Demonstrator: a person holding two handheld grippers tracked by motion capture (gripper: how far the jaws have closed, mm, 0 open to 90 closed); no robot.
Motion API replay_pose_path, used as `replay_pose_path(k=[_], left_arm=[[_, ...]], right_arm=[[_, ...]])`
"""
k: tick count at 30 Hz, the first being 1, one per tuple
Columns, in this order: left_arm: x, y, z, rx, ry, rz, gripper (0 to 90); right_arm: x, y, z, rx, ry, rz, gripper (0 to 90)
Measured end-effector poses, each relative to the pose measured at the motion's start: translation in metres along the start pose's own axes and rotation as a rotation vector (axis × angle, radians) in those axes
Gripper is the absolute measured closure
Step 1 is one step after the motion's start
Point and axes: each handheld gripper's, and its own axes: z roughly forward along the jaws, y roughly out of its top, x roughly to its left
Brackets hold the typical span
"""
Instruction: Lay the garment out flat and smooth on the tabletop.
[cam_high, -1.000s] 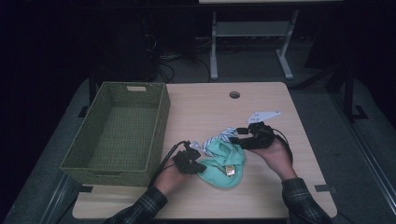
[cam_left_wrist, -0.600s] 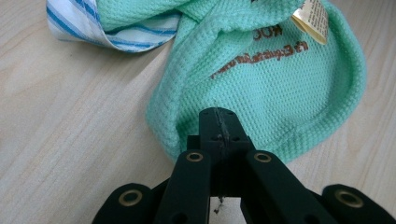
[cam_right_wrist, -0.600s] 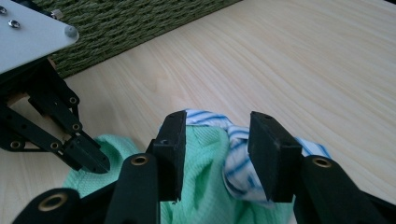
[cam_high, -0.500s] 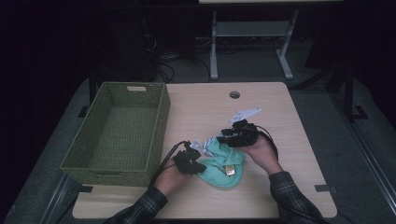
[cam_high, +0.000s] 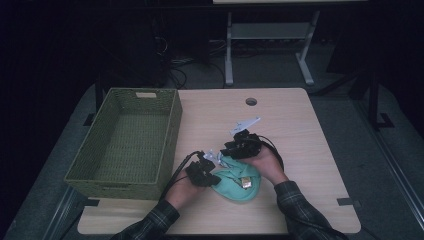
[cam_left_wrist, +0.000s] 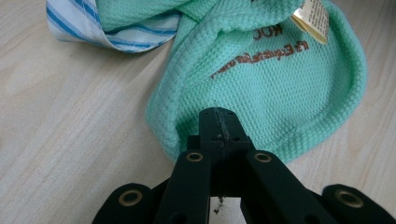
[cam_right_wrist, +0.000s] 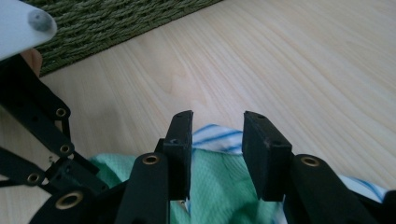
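Observation:
A mint green knit cloth (cam_high: 241, 183) with a yellow tag lies bunched near the table's front edge, also seen close up (cam_left_wrist: 280, 93). A blue-and-white striped cloth (cam_left_wrist: 116, 32) is tucked under its far side. My left gripper (cam_high: 214, 178) is at the cloth's left edge, jaws shut on the green hem (cam_left_wrist: 219, 116). My right gripper (cam_high: 226, 152) hangs just above the far side of the pile. Its jaws have just been closing, but a gap remains (cam_right_wrist: 217, 116). The striped cloth (cam_right_wrist: 219, 135) and green cloth (cam_right_wrist: 219, 186) lie below them, untouched by the pads.
A green woven basket (cam_high: 172, 130) stands empty at the left of the table, its wall close behind the grippers (cam_right_wrist: 116, 18). A round cable hole (cam_high: 251, 101) sits near the far edge. Bare wood stretches to the right and behind the cloths.
The right gripper has moved left and slightly down over the cloth pile, nearer the left gripper, and its jaws have narrowed. The left gripper and the green cloth have stayed put.

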Motion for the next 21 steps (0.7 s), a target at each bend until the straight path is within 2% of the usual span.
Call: replay_pose_path(k=[4,10,16,19,21], left_arm=[[0.000,0.000,0.000,0.002,-0.003,-0.005,89.8],[0.000,0.000,0.000,0.000,0.001,-0.001,89.8],[0.000,0.000,0.000,0.005,0.001,-0.005,89.8],[0.000,0.000,0.000,0.005,0.001,-0.005,89.8],[0.000,0.000,0.000,0.005,0.000,-0.006,89.8]], right_arm=[[0.000,-0.001,0.015,0.037,0.007,-0.005,63.0],[0.001,-0.005,0.025,0.067,0.018,-0.002,62.0],[0.002,-0.011,0.035,0.120,0.009,-0.037,60.3],[0.003,-0.012,0.036,0.112,0.010,-0.018,62.1],[0.003,-0.012,0.036,0.111,0.003,-0.024,63.9]])
